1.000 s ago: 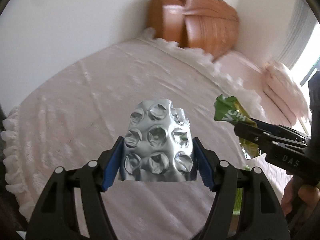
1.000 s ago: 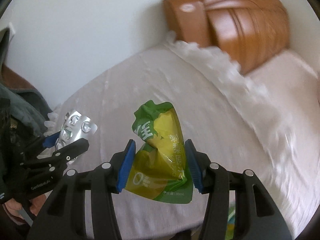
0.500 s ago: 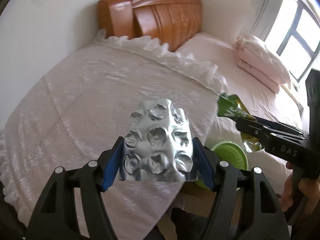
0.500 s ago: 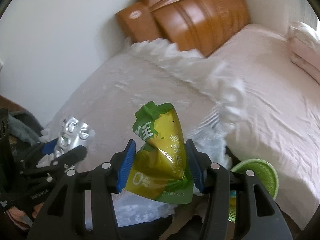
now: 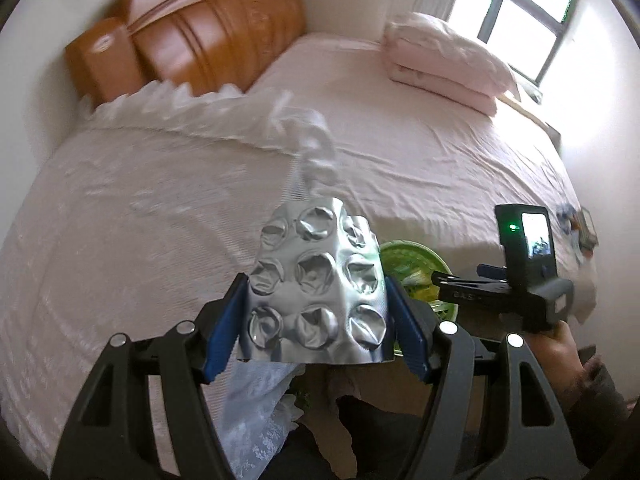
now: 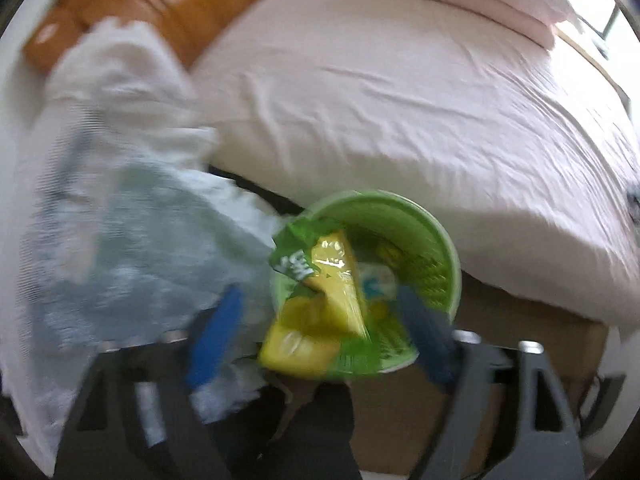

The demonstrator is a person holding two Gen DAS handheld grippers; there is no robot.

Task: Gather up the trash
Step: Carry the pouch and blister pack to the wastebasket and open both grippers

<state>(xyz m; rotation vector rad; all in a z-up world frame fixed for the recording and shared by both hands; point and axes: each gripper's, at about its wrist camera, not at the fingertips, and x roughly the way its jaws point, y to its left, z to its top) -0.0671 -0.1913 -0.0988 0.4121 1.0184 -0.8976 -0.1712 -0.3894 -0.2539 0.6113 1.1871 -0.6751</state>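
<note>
My left gripper [image 5: 318,320] is shut on a crumpled silver blister pack [image 5: 316,292], held upright over the edge of the pink bed [image 5: 140,208]. Behind and below it sits a green plastic bin [image 5: 416,264] on the floor by the bed. My right gripper [image 6: 320,328] hovers over that green bin [image 6: 432,256], its jaws opening wide. A green and yellow pouch [image 6: 320,296] lies loose between them, clear of both pads, over the bin's mouth. In the left wrist view the right gripper [image 5: 456,286] points at the bin, a hand [image 5: 560,344] holding it.
A white lace cover [image 6: 120,240] hangs off the bed beside the bin. A folded pink quilt [image 5: 444,60] and a wooden headboard [image 5: 208,36] stand at the far side, a window [image 5: 520,12] behind. Small items [image 5: 580,228] lie on the bed's right edge.
Both grippers swung right from over the bed towards the green bin. The right gripper dropped down over the bin, its jaws spread, and the pouch came free.
</note>
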